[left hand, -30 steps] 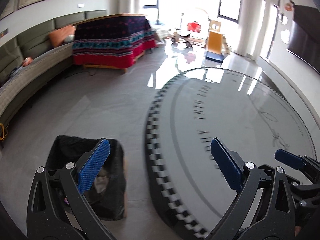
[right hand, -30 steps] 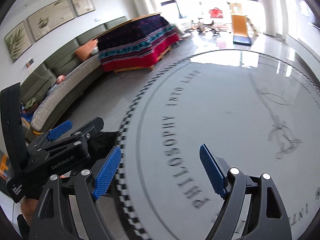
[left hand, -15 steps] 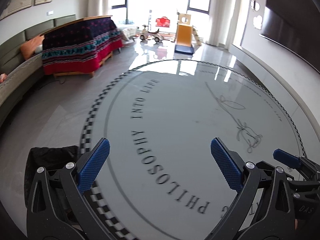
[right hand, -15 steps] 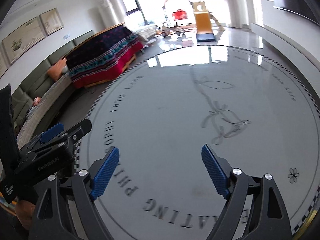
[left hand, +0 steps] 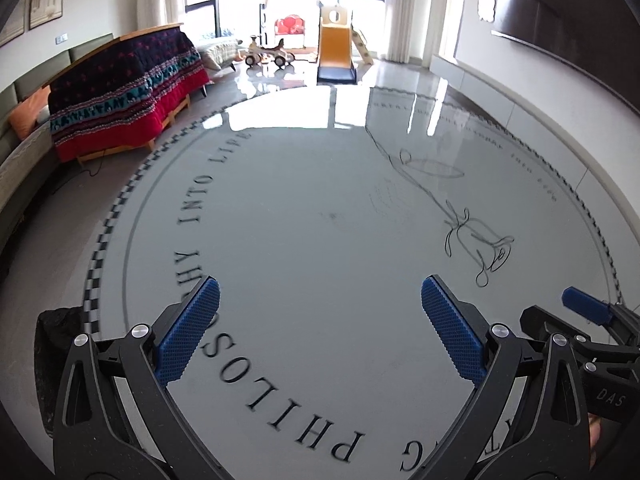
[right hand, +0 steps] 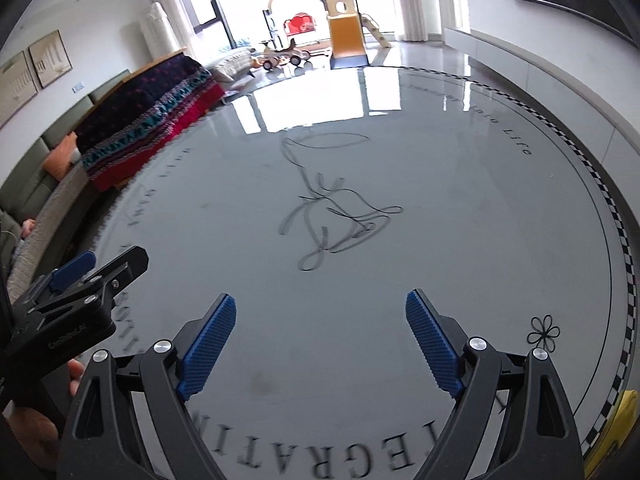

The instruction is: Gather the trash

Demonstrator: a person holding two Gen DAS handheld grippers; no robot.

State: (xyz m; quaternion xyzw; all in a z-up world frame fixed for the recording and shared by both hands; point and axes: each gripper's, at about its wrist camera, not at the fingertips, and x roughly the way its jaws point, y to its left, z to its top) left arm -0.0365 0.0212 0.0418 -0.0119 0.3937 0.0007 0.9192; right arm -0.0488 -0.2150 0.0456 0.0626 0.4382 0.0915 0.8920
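Both grippers, left point(left hand: 320, 320) and right point(right hand: 320, 340), wide, empty; I'd scan floor point(left hand: 320, 208), try yellow scrap point(right hand: 628, 408) lower right.

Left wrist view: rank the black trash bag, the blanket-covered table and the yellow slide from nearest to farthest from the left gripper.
From the left gripper:
1. Black trash bag, low at the left edge beside the gripper.
2. Blanket-covered table, further back on the left.
3. Yellow slide, far end of the room by the windows.
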